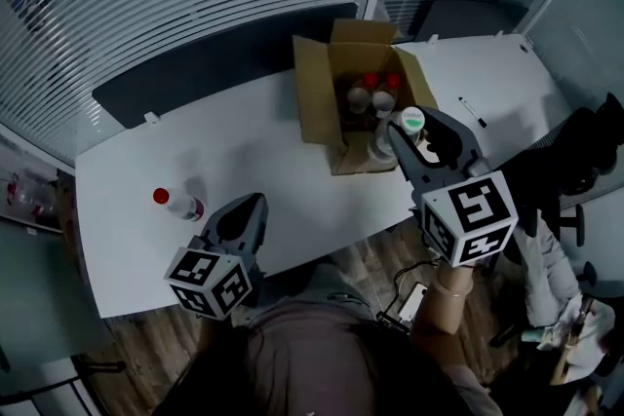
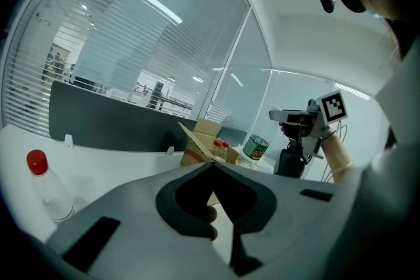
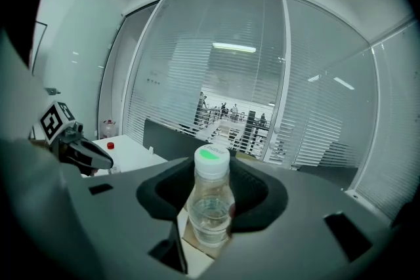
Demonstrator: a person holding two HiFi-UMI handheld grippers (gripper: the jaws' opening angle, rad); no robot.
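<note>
Right gripper [image 3: 210, 216] holds the bottle [image 3: 210, 201] upright (green cap [image 3: 212, 155] up), axis vertical.

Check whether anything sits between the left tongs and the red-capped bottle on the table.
Nothing visible does. The red-capped bottle sits off to the left of the left tongs, with only bare white table between them. The tongs are shut and empty, and point past the bottle toward the cardboard box.
</note>
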